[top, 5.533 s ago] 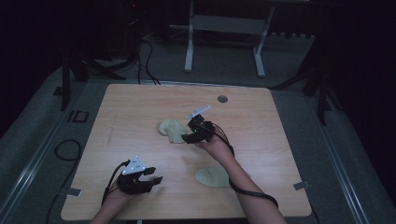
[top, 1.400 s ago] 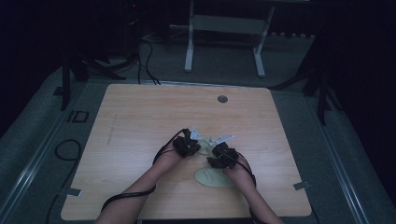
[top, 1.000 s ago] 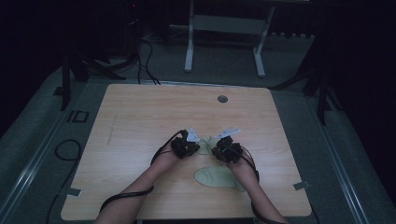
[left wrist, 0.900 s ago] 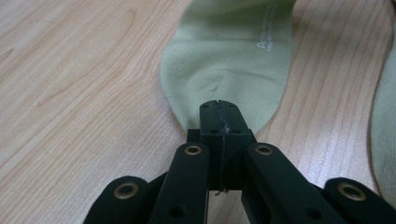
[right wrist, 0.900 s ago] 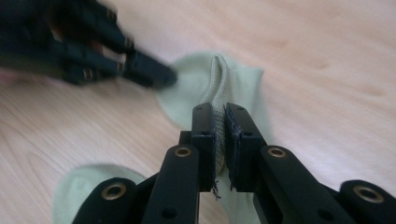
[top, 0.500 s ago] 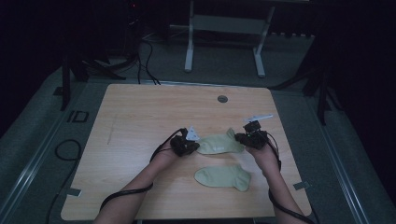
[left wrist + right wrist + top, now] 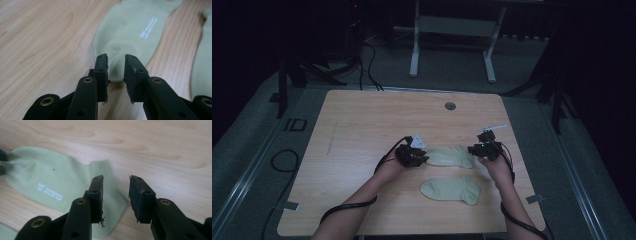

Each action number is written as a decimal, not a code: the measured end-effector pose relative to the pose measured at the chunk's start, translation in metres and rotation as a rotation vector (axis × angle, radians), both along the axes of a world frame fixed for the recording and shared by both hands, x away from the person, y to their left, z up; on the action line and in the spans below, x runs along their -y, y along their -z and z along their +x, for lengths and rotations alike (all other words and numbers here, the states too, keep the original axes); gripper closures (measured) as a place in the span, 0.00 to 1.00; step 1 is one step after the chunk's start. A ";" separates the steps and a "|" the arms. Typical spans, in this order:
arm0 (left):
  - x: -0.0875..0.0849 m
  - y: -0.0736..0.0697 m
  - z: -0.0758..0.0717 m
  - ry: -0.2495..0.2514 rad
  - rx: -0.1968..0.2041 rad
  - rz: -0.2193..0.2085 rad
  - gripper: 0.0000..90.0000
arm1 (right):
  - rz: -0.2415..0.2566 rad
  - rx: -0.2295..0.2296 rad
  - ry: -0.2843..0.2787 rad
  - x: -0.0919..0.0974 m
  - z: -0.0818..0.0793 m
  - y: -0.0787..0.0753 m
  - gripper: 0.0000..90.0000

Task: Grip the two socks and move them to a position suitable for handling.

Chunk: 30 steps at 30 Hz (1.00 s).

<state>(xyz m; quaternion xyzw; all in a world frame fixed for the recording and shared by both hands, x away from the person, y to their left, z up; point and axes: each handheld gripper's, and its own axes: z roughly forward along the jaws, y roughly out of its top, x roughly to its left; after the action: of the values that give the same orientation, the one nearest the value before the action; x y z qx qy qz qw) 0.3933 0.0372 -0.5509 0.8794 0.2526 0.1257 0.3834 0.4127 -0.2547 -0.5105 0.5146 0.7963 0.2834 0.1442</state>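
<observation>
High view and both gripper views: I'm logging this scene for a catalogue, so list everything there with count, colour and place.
far sock: one, pale green with white print, flat on the table between the two tongs.
near sock: one, pale green, flat, nearer the person.
table: one, light wood, centre.
round cap: one, grey, set in the table's far edge.
metal stand: one, pale grey, on the floor beyond the table.
floor cables: several, black, far left.
left tongs: black, jaws just opening, parted at one end of the far sock.
right tongs: black, jaws just opening, parted over its other end.
forearms: two, from the bottom edge.
</observation>
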 end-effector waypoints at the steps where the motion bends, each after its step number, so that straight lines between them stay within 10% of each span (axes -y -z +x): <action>1: 0.000 -0.004 -0.001 -0.007 0.007 -0.015 0.80 | -0.001 0.007 -0.010 0.000 0.000 -0.002 0.75; 6: 0.006 -0.013 -0.002 -0.018 0.031 0.024 0.93 | -0.024 0.013 -0.060 -0.013 -0.001 -0.002 0.99; 11: 0.006 0.003 0.007 -0.081 -0.007 0.104 0.96 | -0.058 -0.006 -0.094 -0.024 0.002 0.012 1.00; 30: 0.002 0.008 0.019 -0.115 -0.025 0.089 0.96 | -0.088 -0.030 -0.030 -0.022 0.027 0.030 0.97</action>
<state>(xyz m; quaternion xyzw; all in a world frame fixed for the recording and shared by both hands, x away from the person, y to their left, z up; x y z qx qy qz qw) 0.4123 0.0355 -0.5588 0.8811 0.3017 0.1478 0.3328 0.4396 -0.2322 -0.5406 0.4997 0.8178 0.2425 0.1504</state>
